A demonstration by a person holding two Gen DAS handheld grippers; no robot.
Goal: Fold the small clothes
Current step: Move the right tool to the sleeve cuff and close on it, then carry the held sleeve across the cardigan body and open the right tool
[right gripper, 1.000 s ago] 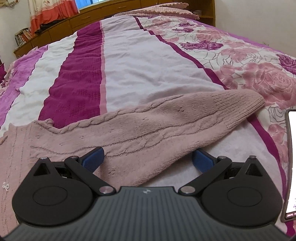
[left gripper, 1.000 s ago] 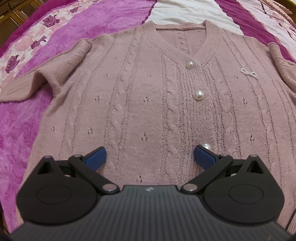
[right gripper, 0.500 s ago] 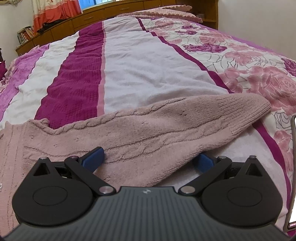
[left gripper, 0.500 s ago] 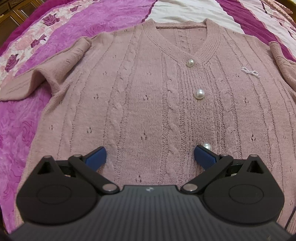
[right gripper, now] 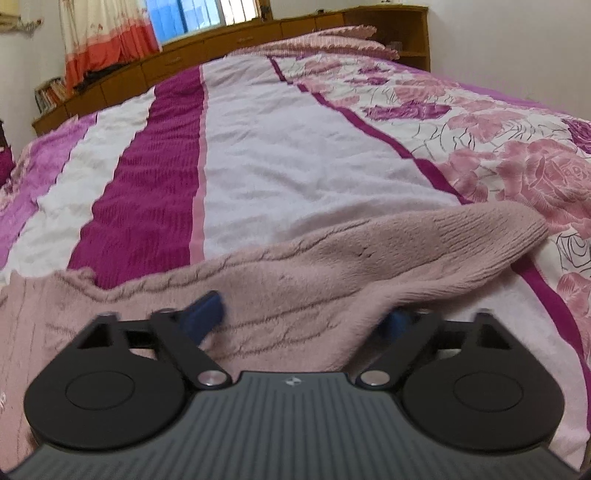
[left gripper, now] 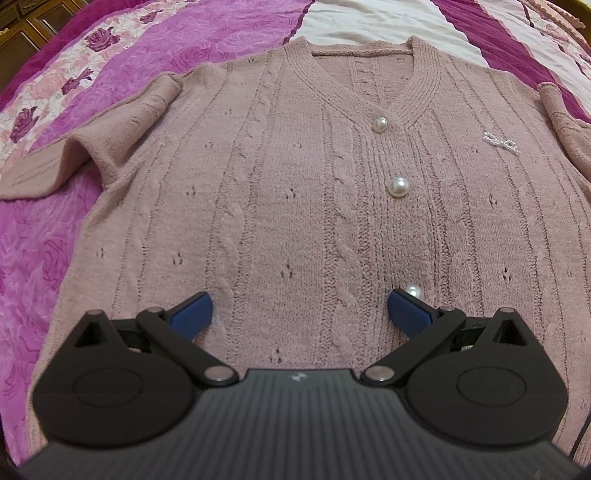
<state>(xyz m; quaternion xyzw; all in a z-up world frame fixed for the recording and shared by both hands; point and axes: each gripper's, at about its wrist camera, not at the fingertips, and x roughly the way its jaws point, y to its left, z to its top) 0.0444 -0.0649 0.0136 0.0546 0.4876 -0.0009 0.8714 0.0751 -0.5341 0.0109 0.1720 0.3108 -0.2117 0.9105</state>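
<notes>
A dusty-pink cable-knit cardigan (left gripper: 288, 192) with pearl buttons (left gripper: 397, 187) lies flat, front up, on the bed. Its left sleeve (left gripper: 92, 147) is bent outward. My left gripper (left gripper: 301, 310) is open and empty, low over the cardigan's lower front, jaws wide apart. In the right wrist view the right sleeve (right gripper: 332, 273) stretches to the right, cuff (right gripper: 491, 232) at its far end. My right gripper (right gripper: 303, 317) is open and straddles the sleeve: the left finger (right gripper: 205, 314) rests on the knit, the right finger is partly hidden under the sleeve's edge.
The bed cover (right gripper: 277, 155) has white, magenta and rose-print stripes. A wooden headboard shelf (right gripper: 221, 48) and a curtained window (right gripper: 110, 33) stand beyond the bed. A pink pillow (right gripper: 332, 40) lies at the head.
My right gripper has moved forward and lower onto the sleeve, so the sleeve now lies between its fingers. The left gripper has barely moved.
</notes>
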